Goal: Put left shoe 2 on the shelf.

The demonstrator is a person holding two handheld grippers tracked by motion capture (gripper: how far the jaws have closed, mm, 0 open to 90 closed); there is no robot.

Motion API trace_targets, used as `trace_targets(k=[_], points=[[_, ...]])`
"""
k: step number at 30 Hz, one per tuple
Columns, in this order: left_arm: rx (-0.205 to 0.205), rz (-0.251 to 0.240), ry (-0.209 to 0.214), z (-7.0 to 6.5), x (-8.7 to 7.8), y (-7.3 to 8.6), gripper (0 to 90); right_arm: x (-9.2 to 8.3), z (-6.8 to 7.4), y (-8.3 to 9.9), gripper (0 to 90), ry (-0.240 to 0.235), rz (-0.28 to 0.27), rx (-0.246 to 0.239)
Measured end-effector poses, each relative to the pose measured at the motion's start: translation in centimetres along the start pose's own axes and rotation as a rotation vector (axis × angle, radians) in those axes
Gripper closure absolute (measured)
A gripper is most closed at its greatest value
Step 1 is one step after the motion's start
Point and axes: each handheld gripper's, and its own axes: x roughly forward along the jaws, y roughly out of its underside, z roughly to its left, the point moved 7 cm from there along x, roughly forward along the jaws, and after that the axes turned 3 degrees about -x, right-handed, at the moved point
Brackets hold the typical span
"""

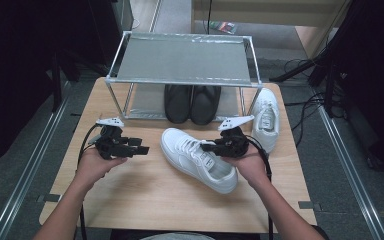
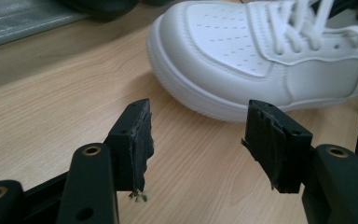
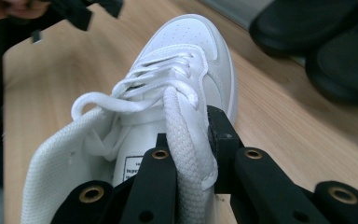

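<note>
- White sneaker point(image 1: 197, 159) lies mid-table point(image 1: 145, 195), in front of the rack point(image 1: 182, 60) (black shoes point(image 1: 192, 102) underneath).
- Right gripper point(image 3: 186, 140) is clenched on its tongue and lace.
- Left gripper point(image 2: 196, 140) gapes, empty, beside the toe.

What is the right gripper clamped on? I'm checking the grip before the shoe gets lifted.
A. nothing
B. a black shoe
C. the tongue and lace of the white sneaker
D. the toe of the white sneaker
C: in the right gripper view, the right gripper pinches the tongue and lace of the white sneaker.
</note>
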Motion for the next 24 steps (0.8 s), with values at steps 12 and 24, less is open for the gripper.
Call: trace_targets(k=[12, 24], points=[[0.019, -0.029, 0.001, 0.6, -0.7, 0.1, 39.6, -3.4, -0.3, -4.5, 84.2, -0.15, 0.007, -0.106], [0.02, -0.01, 0.014, 0.7, -0.7, 0.5, 38.7, -4.9, 0.1, -10.1, 84.0, -0.155, -0.016, -0.117]])
